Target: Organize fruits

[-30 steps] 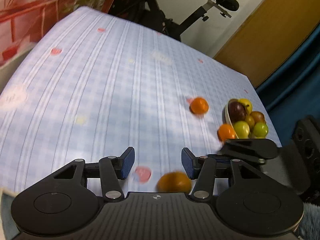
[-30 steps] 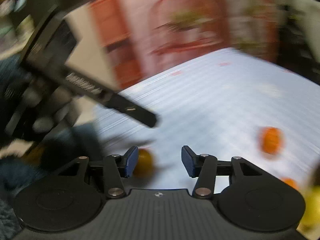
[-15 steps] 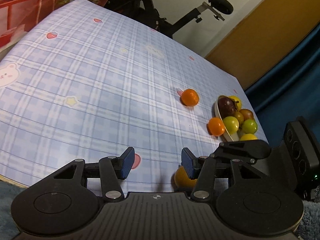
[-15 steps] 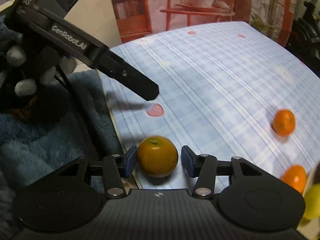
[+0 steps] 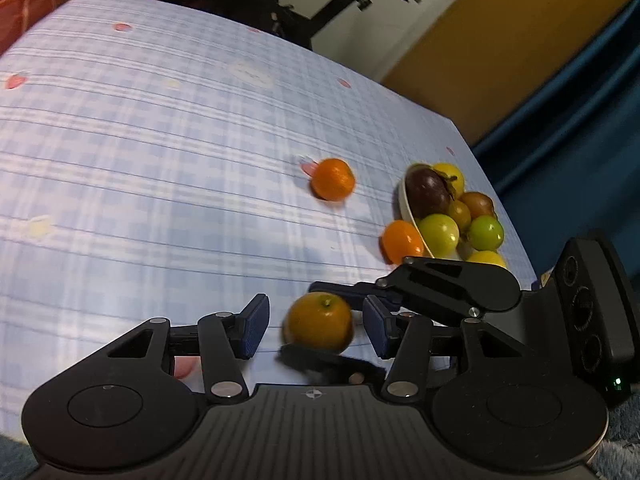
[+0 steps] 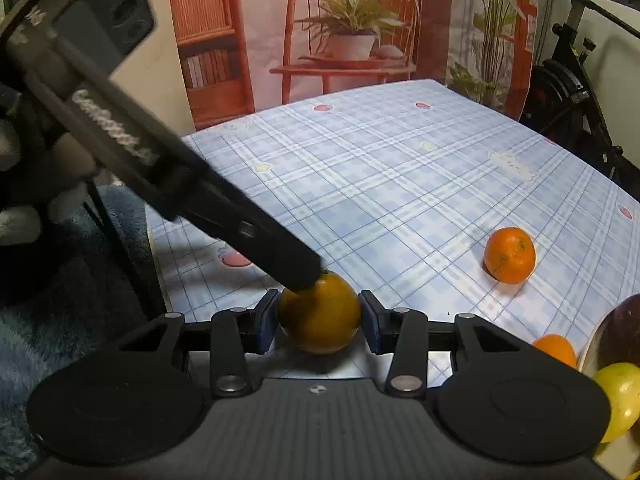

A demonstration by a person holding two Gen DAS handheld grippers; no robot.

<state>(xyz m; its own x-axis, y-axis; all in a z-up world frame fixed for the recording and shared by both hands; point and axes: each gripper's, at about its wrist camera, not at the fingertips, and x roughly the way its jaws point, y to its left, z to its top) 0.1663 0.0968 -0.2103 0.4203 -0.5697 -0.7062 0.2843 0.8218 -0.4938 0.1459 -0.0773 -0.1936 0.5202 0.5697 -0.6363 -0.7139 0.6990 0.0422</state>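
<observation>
A dull orange fruit [image 6: 320, 322] sits near the front edge of the blue checked table [image 6: 400, 184]. My right gripper [image 6: 319, 314] is shut on it, one pad pressing on each side. My left gripper [image 5: 316, 330] stands open; in its own view the same fruit [image 5: 320, 320] lies between its fingers without touching them. In the right wrist view one left finger [image 6: 240, 232] reaches down to the fruit's top. Two bright oranges [image 5: 333, 179] [image 5: 401, 242] lie loose on the table, the second against a white bowl [image 5: 406, 208] holding several fruits.
An exercise bike [image 5: 320, 12] stands behind the table's far edge. A blue curtain [image 5: 580, 100] hangs at the right. Blue fluffy fabric [image 6: 60, 300] lies along the near edge. A backdrop picturing a chair and plant [image 6: 352, 40] rises beyond the table.
The right jaws have closed onto the dull orange fruit. The left gripper has swung over, so the fruit now lies between its open fingers.
</observation>
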